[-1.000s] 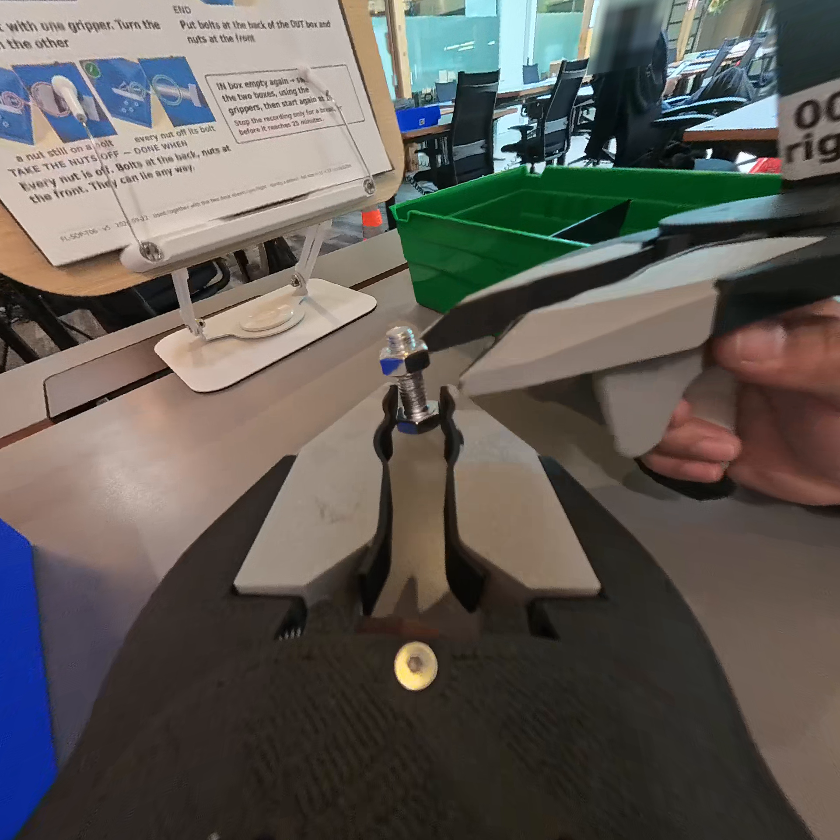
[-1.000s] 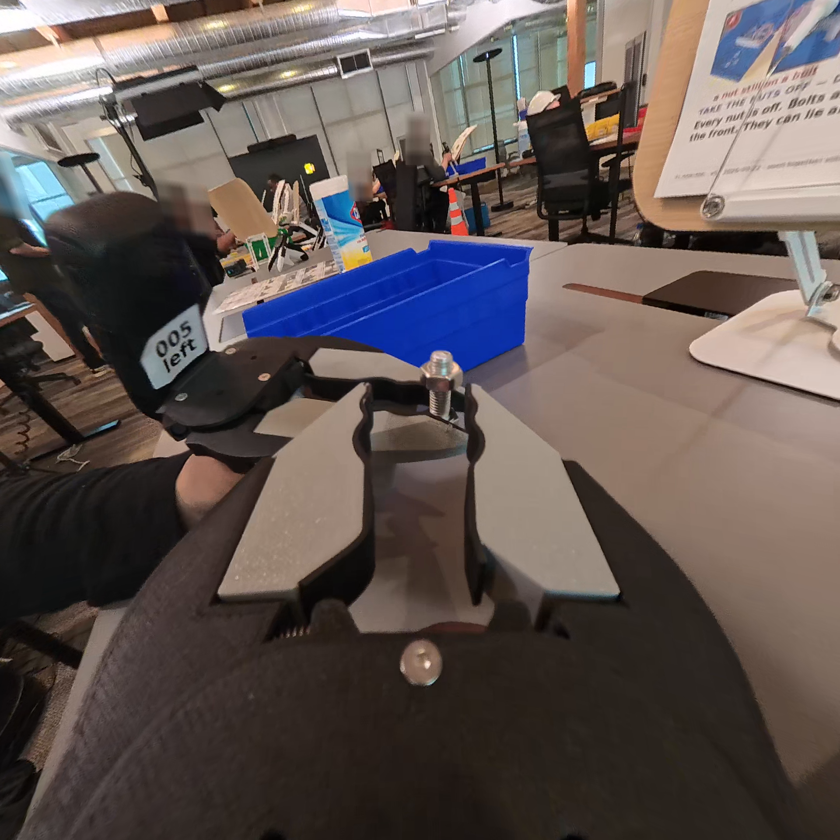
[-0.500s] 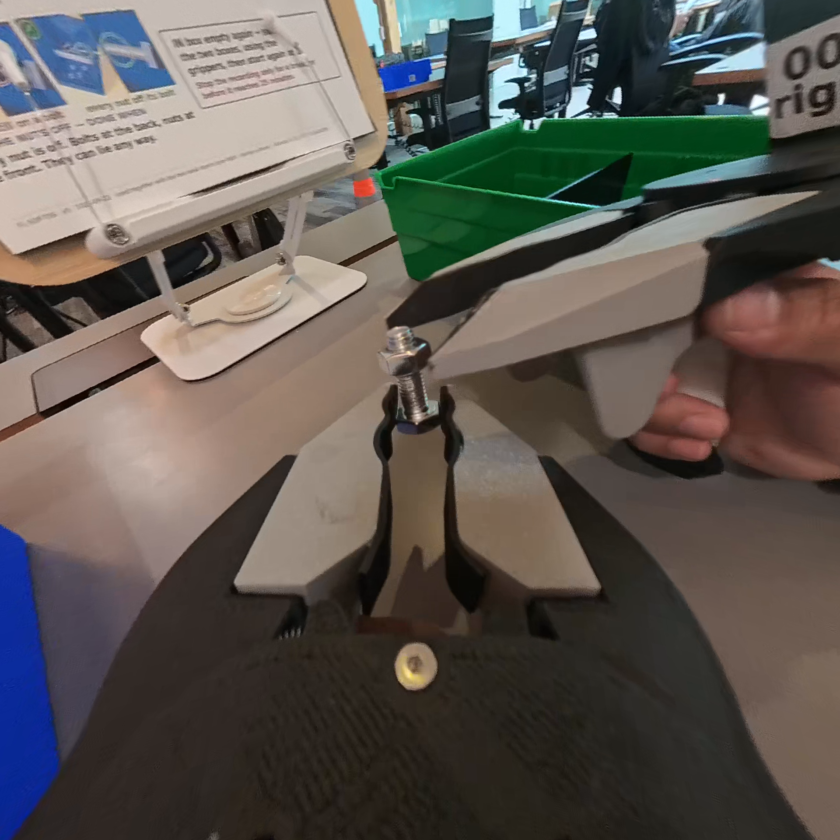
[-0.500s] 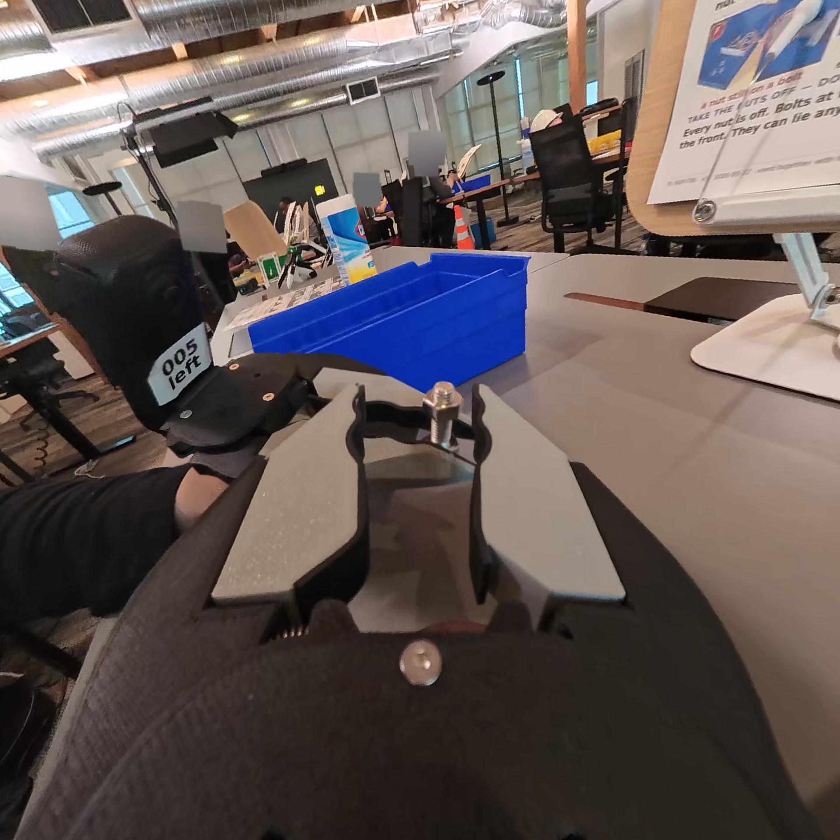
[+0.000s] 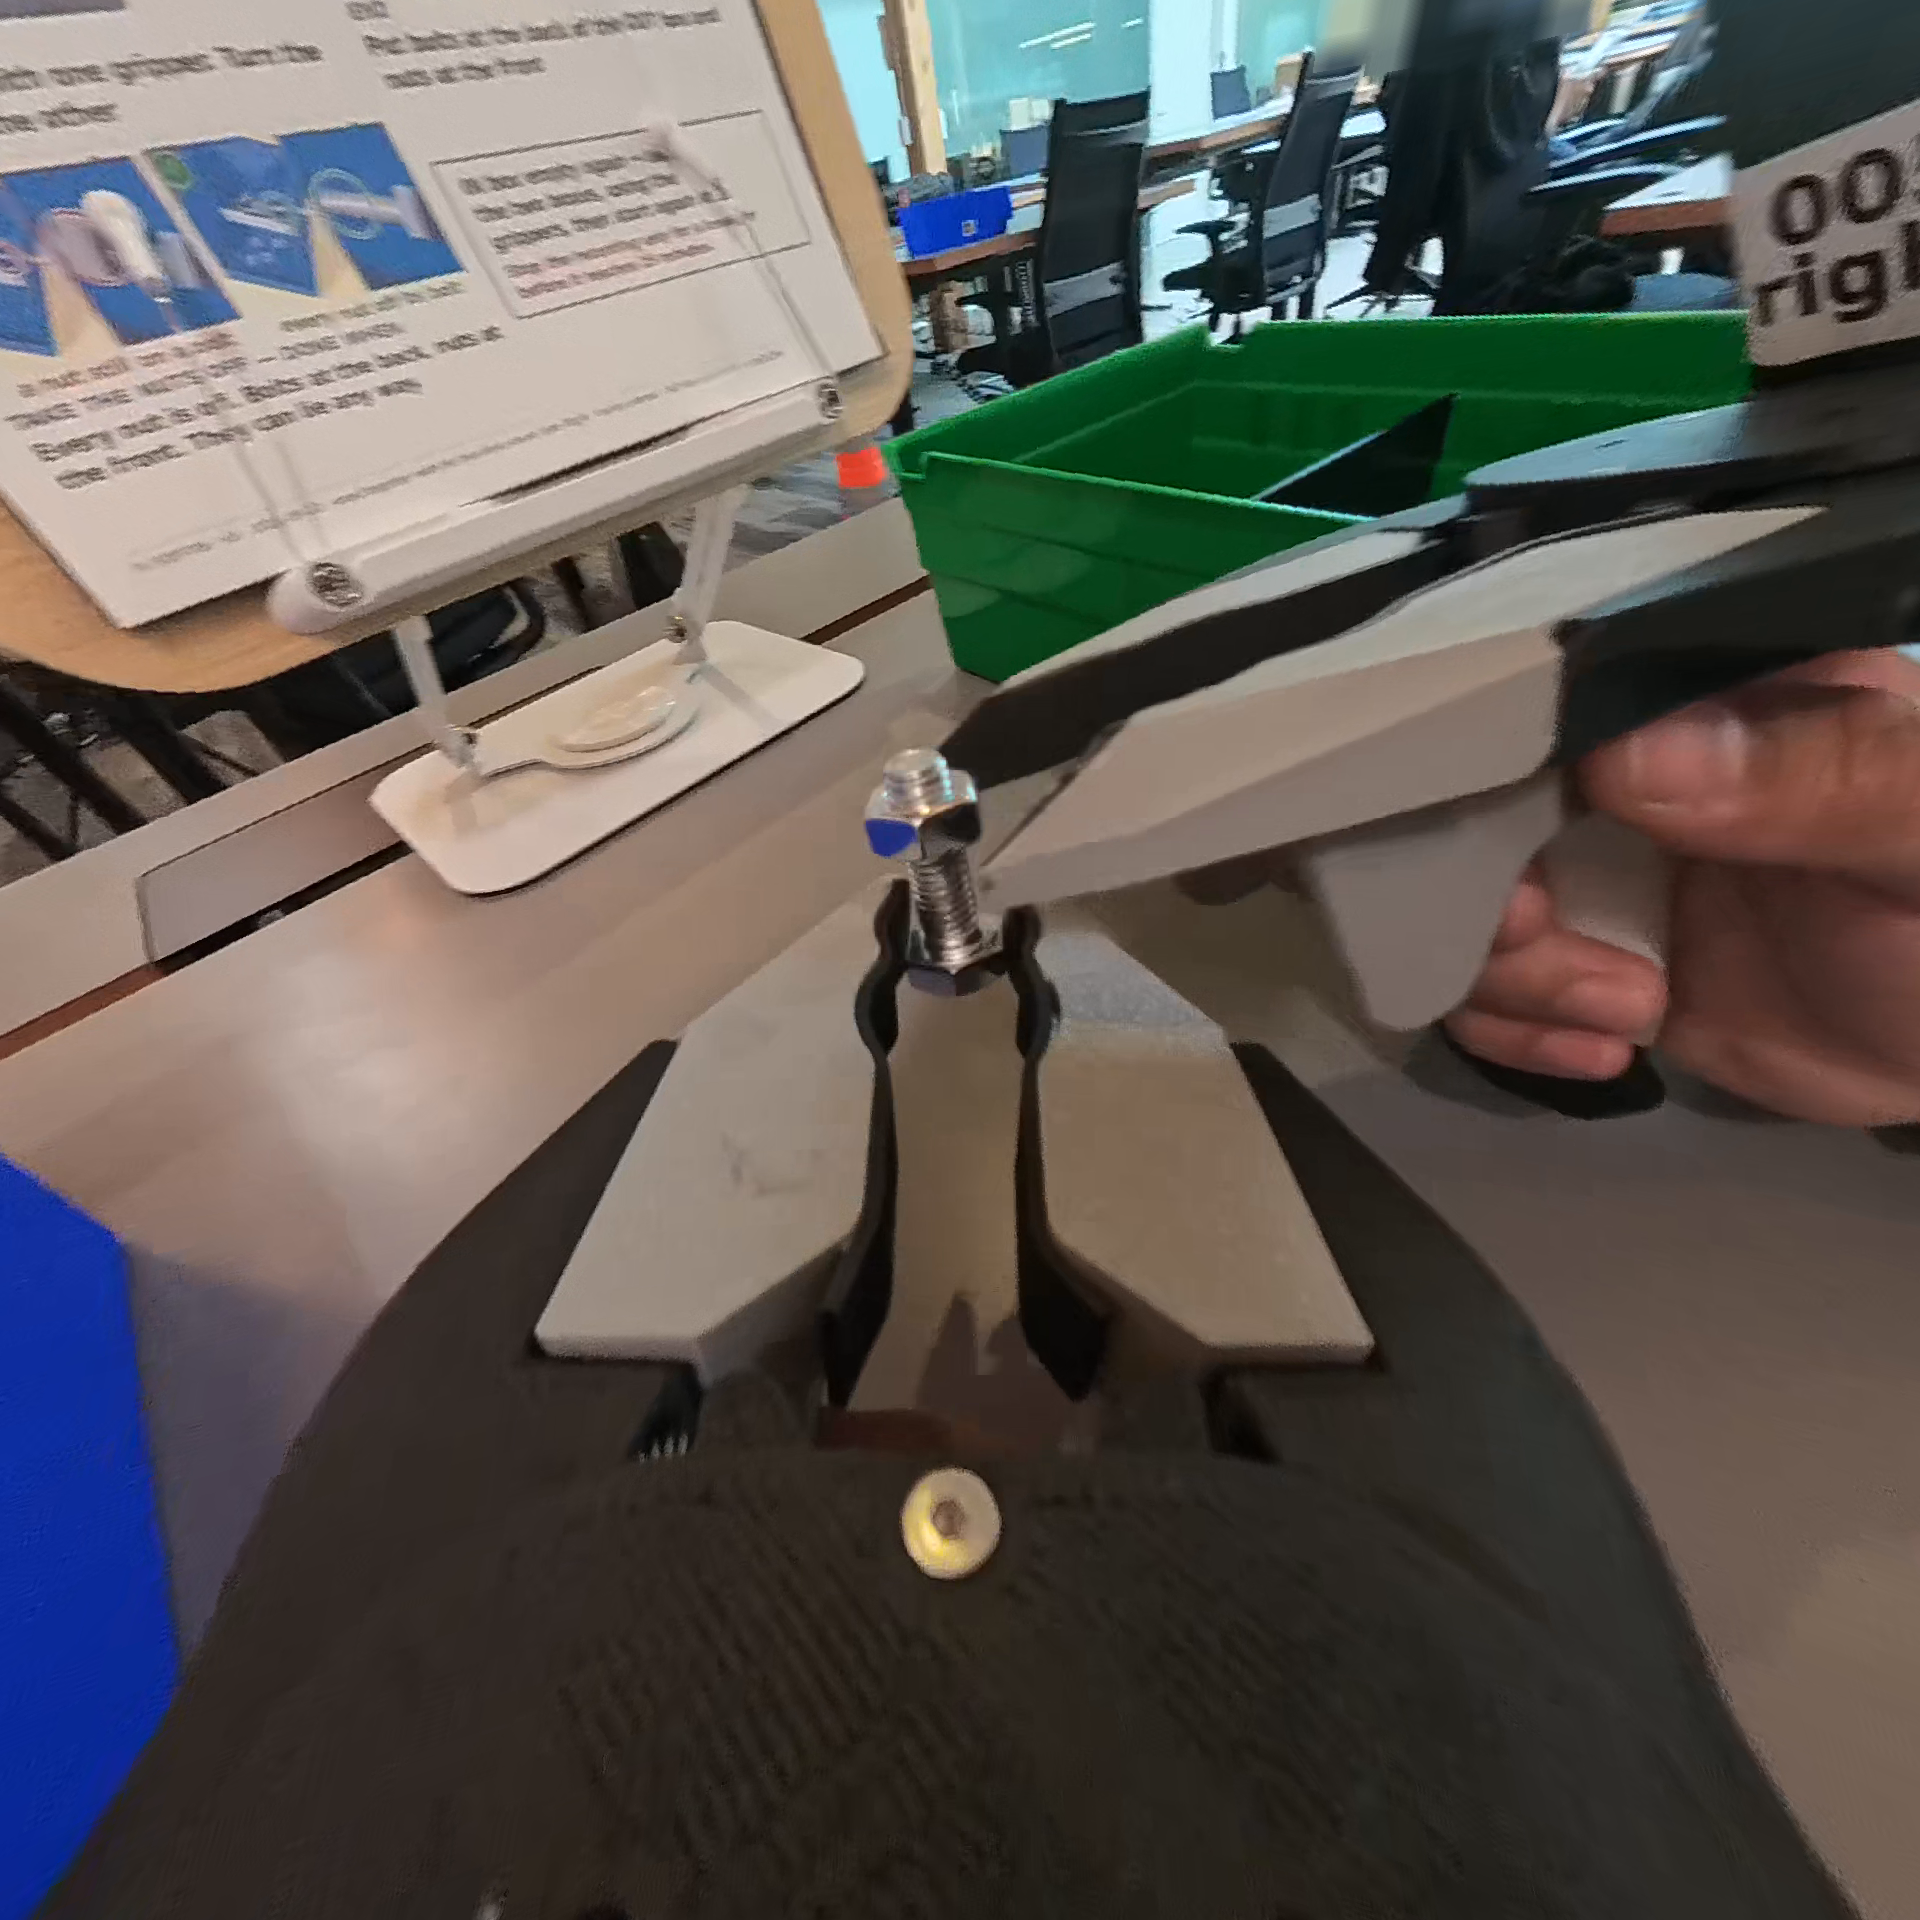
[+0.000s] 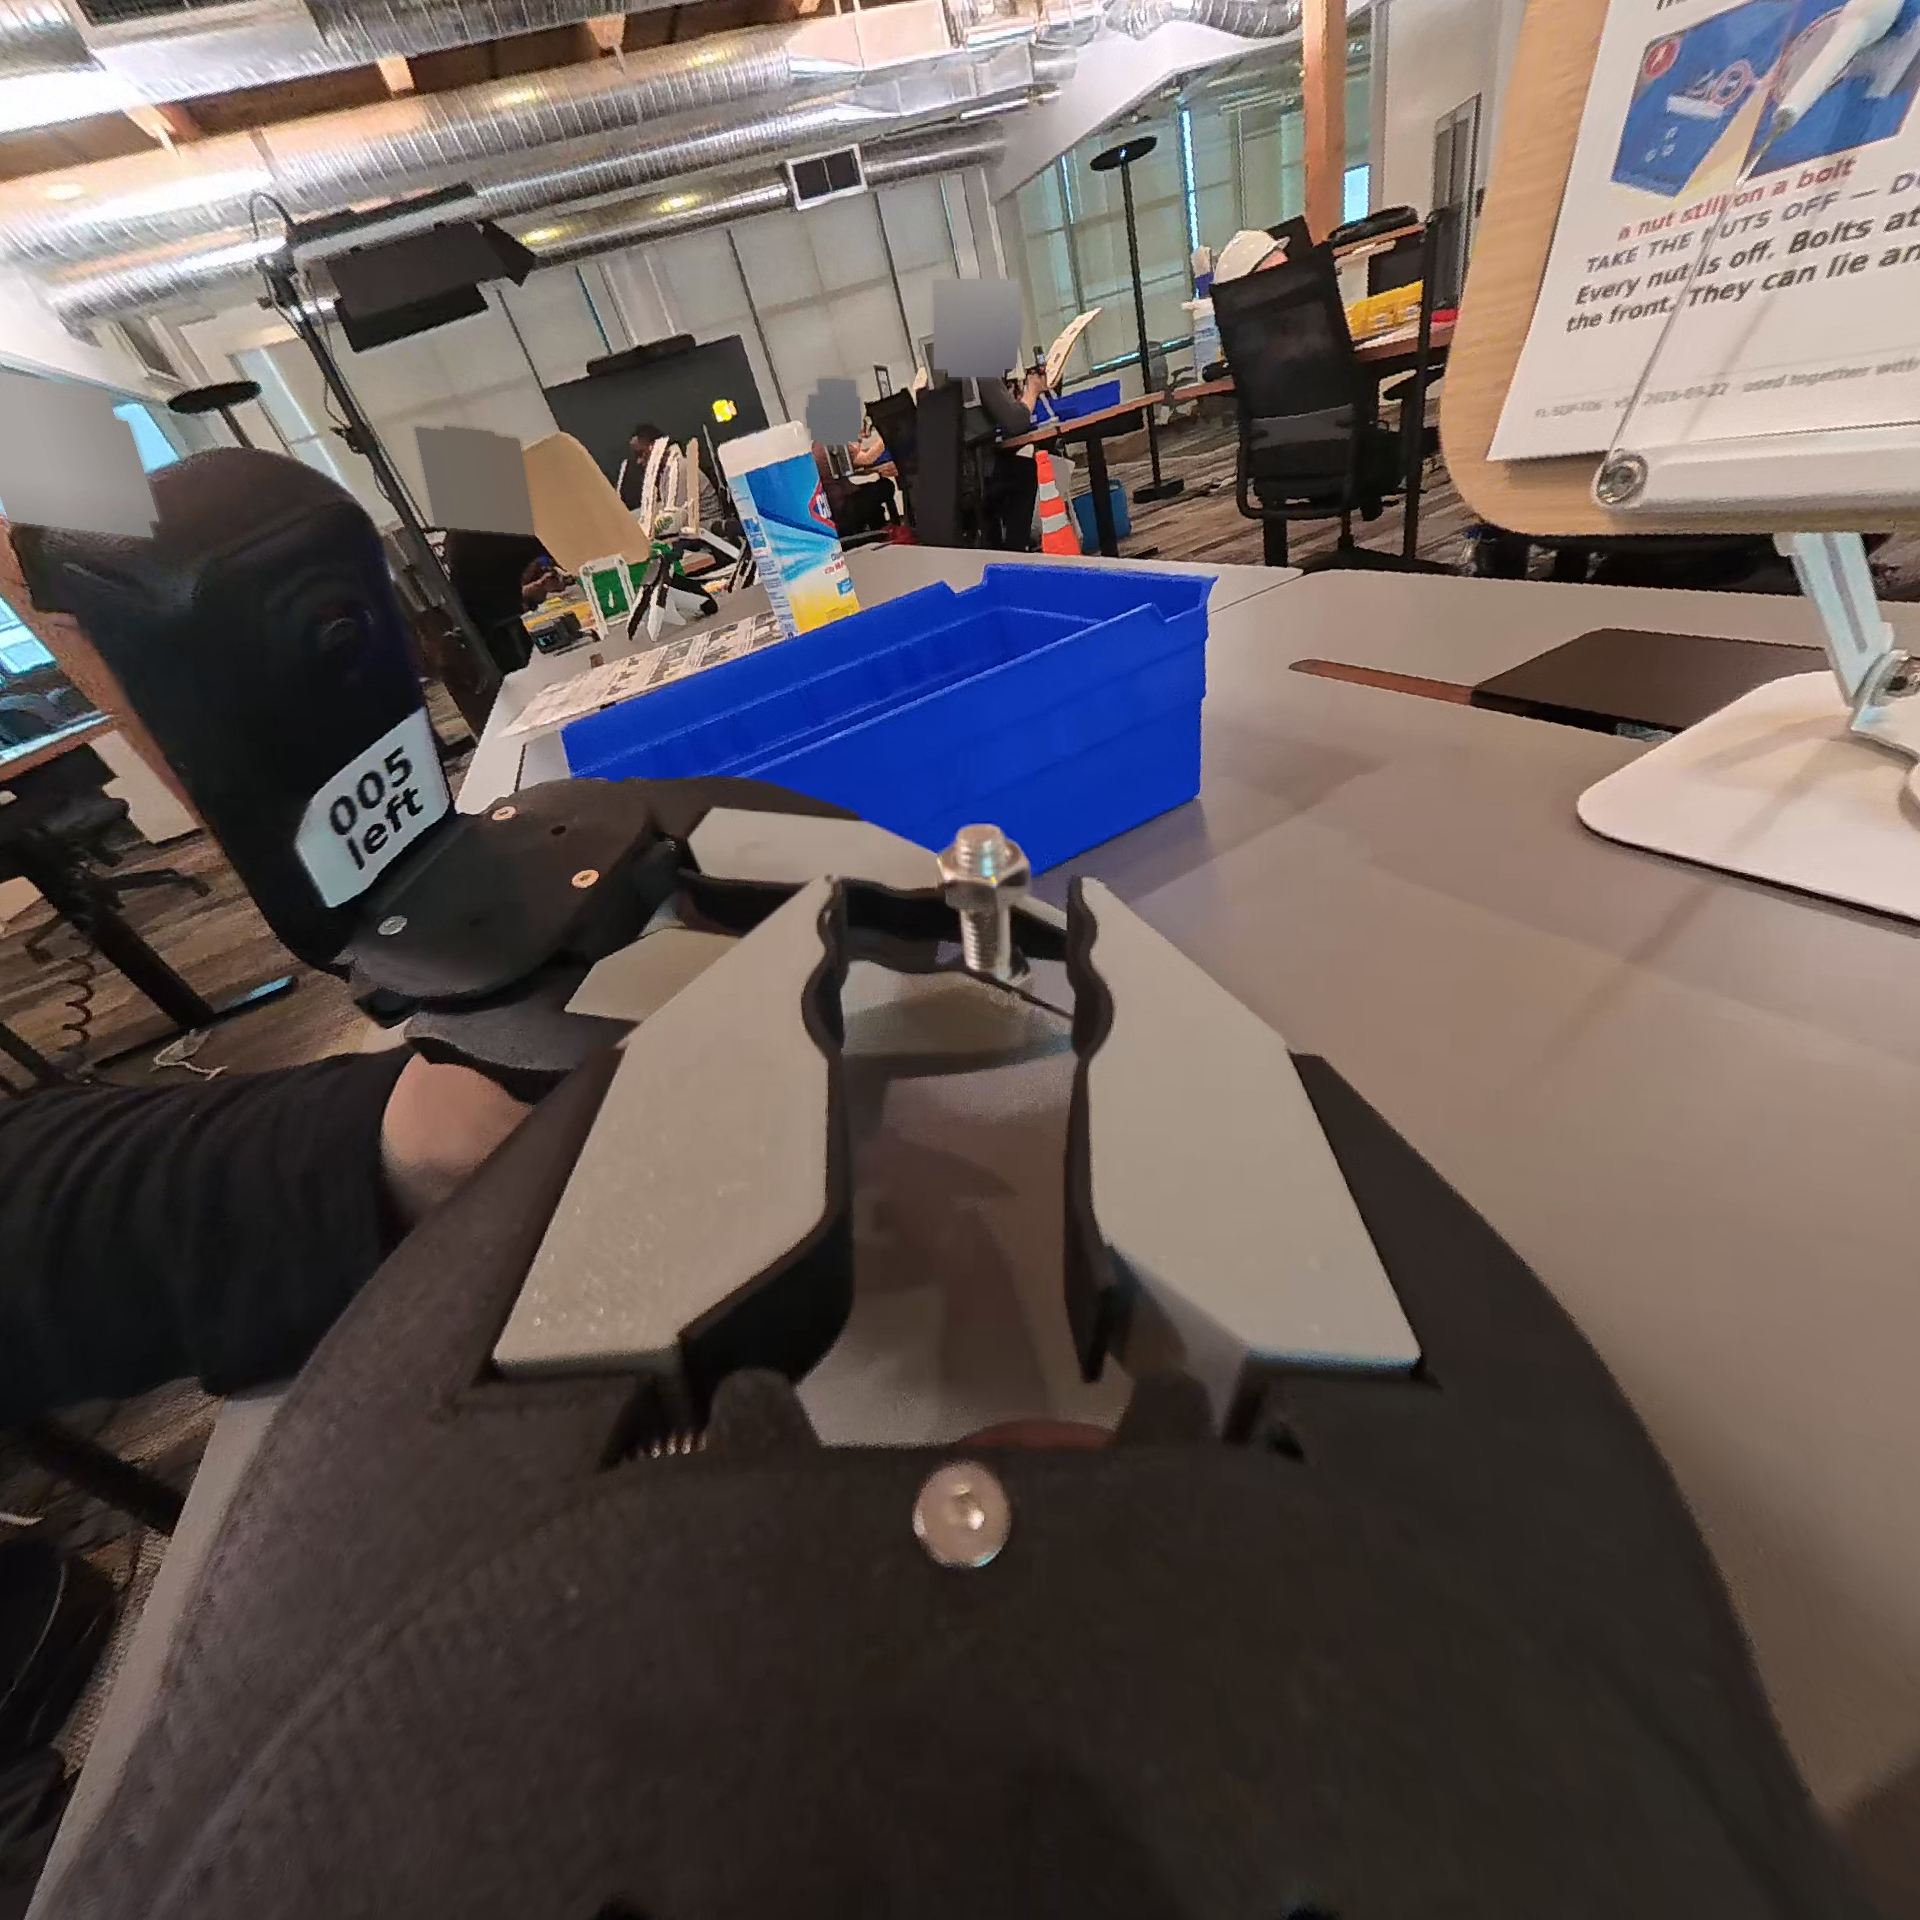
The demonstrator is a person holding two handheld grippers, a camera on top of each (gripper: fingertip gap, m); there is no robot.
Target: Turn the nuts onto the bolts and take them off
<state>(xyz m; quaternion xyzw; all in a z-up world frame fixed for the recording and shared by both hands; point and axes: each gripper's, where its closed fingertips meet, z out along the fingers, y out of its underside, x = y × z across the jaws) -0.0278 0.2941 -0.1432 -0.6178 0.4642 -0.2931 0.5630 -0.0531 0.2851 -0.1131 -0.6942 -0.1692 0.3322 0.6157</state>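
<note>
My left tongs (image 5: 951, 961) were clamped on the head of the bolt (image 5: 940, 914), which stood upright above the surface (image 5: 312, 1039), threaded end up, with the nut (image 5: 923, 816) near its top. My right tongs (image 6: 951, 935) stood apart, their tips beside the nut.

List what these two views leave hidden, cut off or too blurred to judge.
- Green bin contents: left wrist view, hidden by its near wall and the right gripper.
- Blue bin contents: right wrist view, the angle is too low to see its floor.
- Bolt head: mostly buried between the left gripper fingers.
- Whether the right gripper touches the nut: unclear in either view.
- Instruction sheet: cut off by frame edges, blurred.
</note>
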